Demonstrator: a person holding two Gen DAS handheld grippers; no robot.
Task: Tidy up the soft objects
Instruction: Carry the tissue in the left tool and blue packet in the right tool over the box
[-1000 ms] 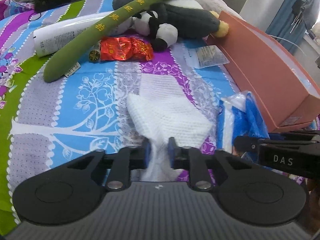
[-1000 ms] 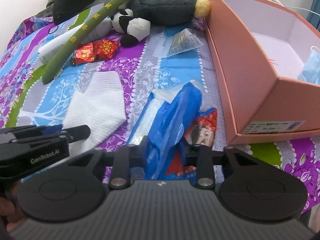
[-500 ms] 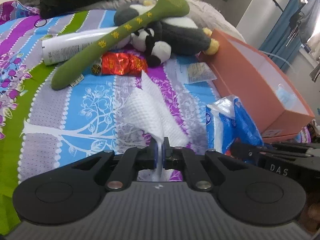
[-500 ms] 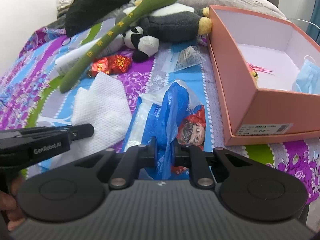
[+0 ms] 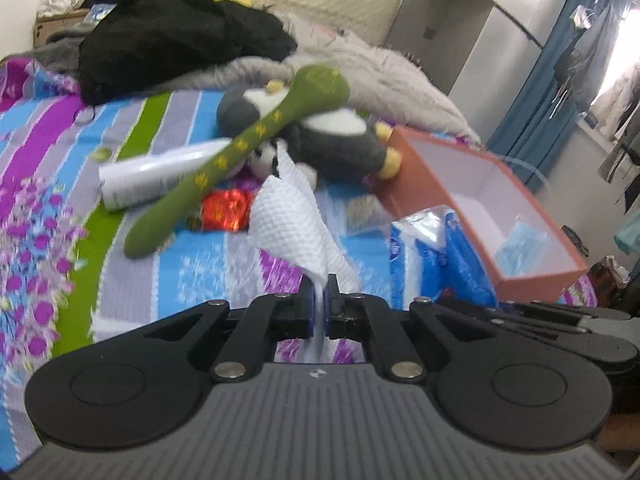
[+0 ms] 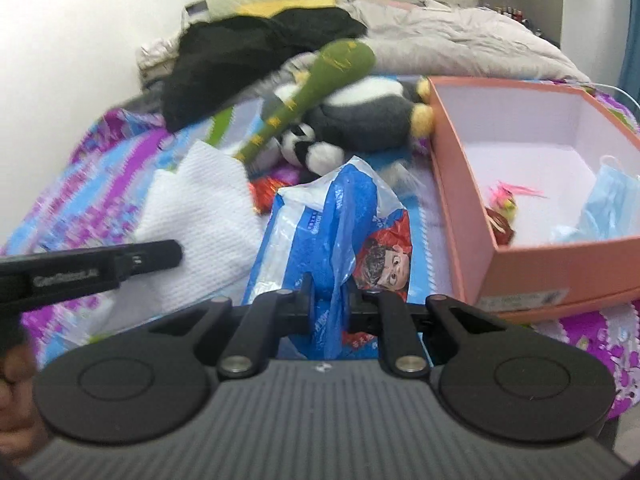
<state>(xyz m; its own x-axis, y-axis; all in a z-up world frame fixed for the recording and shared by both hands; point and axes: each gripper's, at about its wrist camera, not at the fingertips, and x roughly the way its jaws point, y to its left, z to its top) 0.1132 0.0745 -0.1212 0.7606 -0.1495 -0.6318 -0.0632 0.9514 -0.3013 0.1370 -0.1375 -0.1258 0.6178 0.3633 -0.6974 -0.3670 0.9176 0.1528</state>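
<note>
Left wrist view: we see the white cloth (image 5: 298, 224) lifted off the bedspread (image 5: 52, 216) now, pinched in our left gripper (image 5: 319, 300), where a second ago it lay flat. Our right gripper (image 6: 329, 295) squeezes the blue bag (image 6: 320, 232), raised beside the pink box (image 6: 532, 264). Everything is blurry, and the cloth hides part of the red wrapper (image 5: 224, 210).
</note>
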